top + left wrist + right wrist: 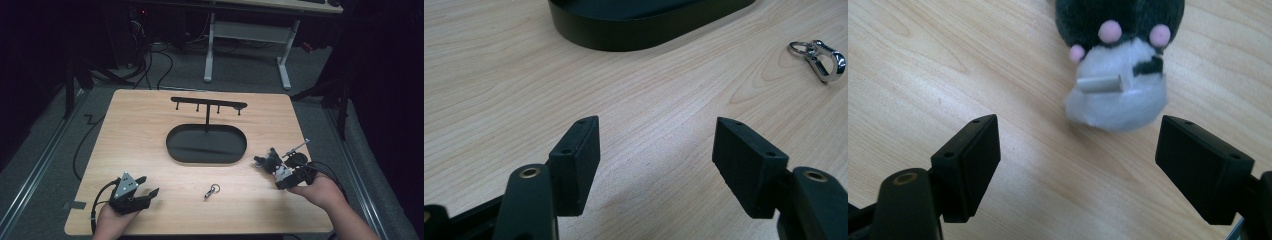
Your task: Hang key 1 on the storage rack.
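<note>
**Both tools spread, plush toy free on the tabletop**

At the near left corner of the tabletop, the left tool rests with its jaws spread and nothing between them. Just right of it, near the front middle, a small metal clasp with a ring lies flat. Behind the clasp stands a black oval tray with a hook rack rising from it. Farther right, a black-and-white plush toy lies on the wood just ahead of the right tool, whose jaws are spread wide and do not touch it.
</note>
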